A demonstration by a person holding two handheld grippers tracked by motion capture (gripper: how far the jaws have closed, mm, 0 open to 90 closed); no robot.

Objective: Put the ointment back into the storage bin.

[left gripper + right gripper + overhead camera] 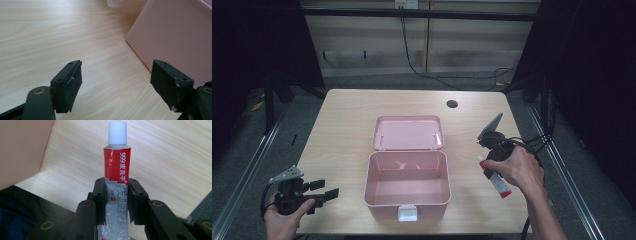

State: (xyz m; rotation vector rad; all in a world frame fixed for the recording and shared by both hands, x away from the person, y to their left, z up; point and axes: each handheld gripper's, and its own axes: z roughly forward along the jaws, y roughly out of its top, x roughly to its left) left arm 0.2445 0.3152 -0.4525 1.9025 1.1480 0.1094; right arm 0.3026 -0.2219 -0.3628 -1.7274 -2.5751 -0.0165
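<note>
Pale wood tabletop [342,125] fills the middle of the high view, with a pink storage box [407,186] sitting open at its centre, lid [408,133] folded back toward the top of the frame. My right gripper [116,195] has its jaws clenched on a red-and-silver ointment tube [117,170], white cap pointing away from me; in the high view the tube [495,181] sits at centre right, off the box's right wall, in my right hand [518,167]. My left gripper [116,82] waits at lower left with its jaws released and nothing between them, pink box wall [175,37] just ahead.

To do this well, I'd carry the tube leftward over the rim with clearance, lower it flat into the cavity, and only then let go. I'd keep the left gripper ready to steady the box.
</note>
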